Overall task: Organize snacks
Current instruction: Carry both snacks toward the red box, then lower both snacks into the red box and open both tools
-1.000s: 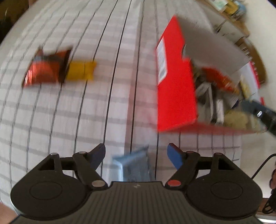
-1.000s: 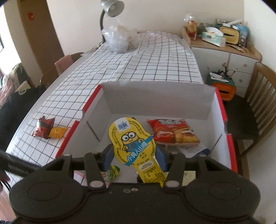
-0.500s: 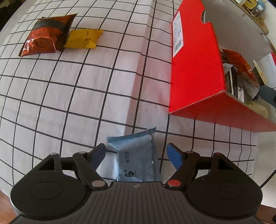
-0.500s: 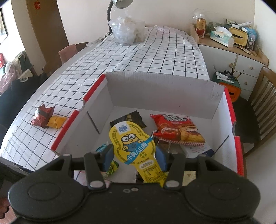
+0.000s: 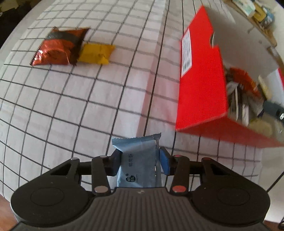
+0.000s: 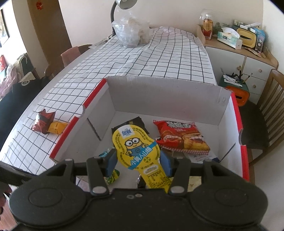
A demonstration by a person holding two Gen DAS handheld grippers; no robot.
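Note:
My left gripper (image 5: 139,162) is shut on a light blue snack packet (image 5: 137,160), held over the checked tablecloth just left of the red cardboard box (image 5: 200,88). A red-brown foil bag (image 5: 59,47) and a yellow packet (image 5: 95,53) lie together farther off on the cloth; both also show in the right wrist view, the bag (image 6: 42,120) beside the yellow packet (image 6: 56,127). My right gripper (image 6: 137,160) is shut on a yellow Minion snack pouch (image 6: 137,147), held above the open box (image 6: 165,96). Inside lie a red snack bag (image 6: 181,136), a black packet (image 6: 134,122) and several other snacks.
A clear plastic bag (image 6: 132,30) and a lamp (image 6: 124,5) stand at the table's far end. A wooden chair (image 6: 266,113) is right of the box. A sideboard (image 6: 239,53) with clutter is behind it. The table's near edge runs just under my left gripper.
My left gripper closed on the blue packet and raised it off the cloth. My right gripper rose a little with the Minion pouch still over the box.

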